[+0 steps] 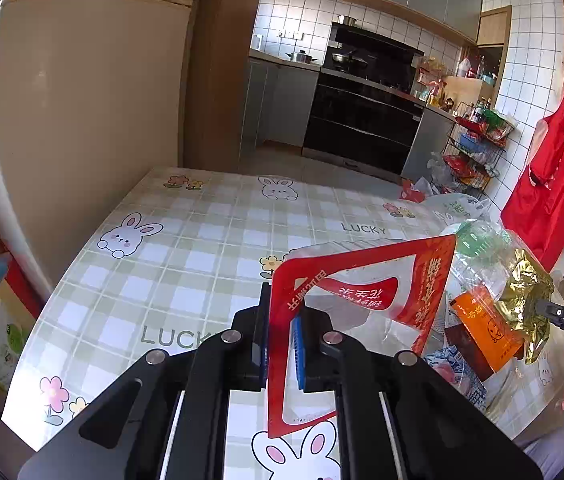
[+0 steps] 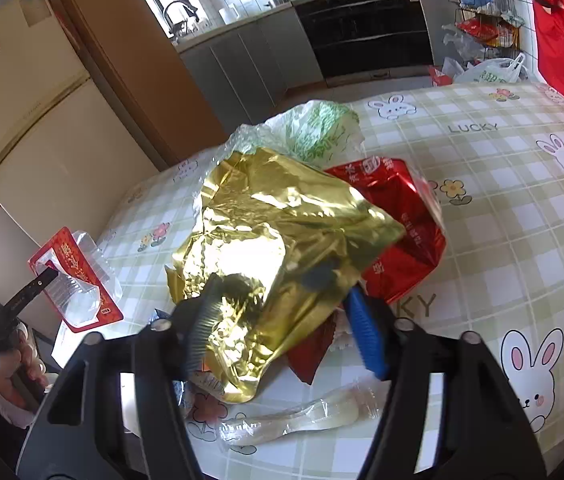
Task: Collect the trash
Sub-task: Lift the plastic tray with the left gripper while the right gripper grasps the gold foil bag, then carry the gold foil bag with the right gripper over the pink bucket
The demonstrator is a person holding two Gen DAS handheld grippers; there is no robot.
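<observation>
red wrapper (image 1: 361, 292) edge-on in left gripper (image 1: 283, 344) — long axis upright

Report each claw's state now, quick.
Left claw: shut on the red-and-clear wrapper.
Right claw: around the gold foil bag; whether it grips cannot be told.

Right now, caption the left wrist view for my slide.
Left claw shut on a red wrapper above the checked table, trash pile alongside.
</observation>
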